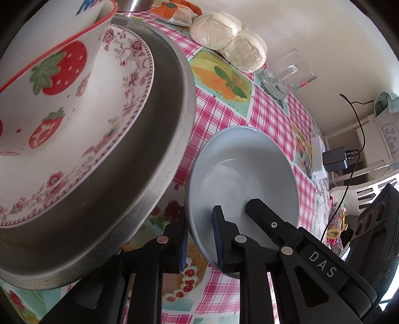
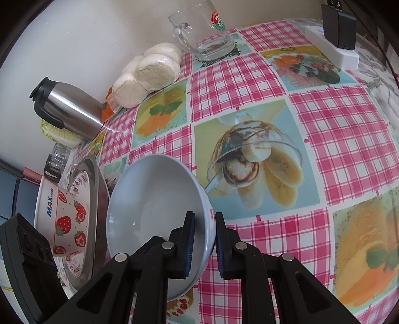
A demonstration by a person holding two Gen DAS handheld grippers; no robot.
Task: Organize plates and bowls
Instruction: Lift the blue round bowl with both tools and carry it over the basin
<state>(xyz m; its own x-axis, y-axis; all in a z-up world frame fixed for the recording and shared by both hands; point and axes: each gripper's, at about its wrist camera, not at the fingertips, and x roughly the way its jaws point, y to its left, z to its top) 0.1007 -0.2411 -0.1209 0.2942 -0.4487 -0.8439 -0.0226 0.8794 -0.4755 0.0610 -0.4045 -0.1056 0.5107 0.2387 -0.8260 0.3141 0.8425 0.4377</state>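
Observation:
A pale blue bowl (image 1: 239, 174) (image 2: 154, 206) is held between both grippers above the checked tablecloth. My left gripper (image 1: 199, 241) is shut on its near rim, one pad inside and one outside. My right gripper (image 2: 203, 245) is shut on the opposite rim. The right gripper's fingers (image 1: 264, 216) show inside the bowl in the left wrist view. To the left a steel tray (image 1: 159, 159) (image 2: 99, 189) holds a floral plate (image 1: 119, 82) (image 2: 79, 182). A strawberry bowl (image 1: 49, 82) (image 2: 62, 216) stands on the plate.
By the wall stand a glass mug (image 2: 204, 32) (image 1: 286, 72), wrapped buns (image 2: 149, 72) (image 1: 229, 42), a steel thermos (image 2: 69, 109) and an orange packet (image 1: 172, 10). A white power strip with a black charger (image 2: 336, 37) (image 1: 334, 159) lies at the table's far edge.

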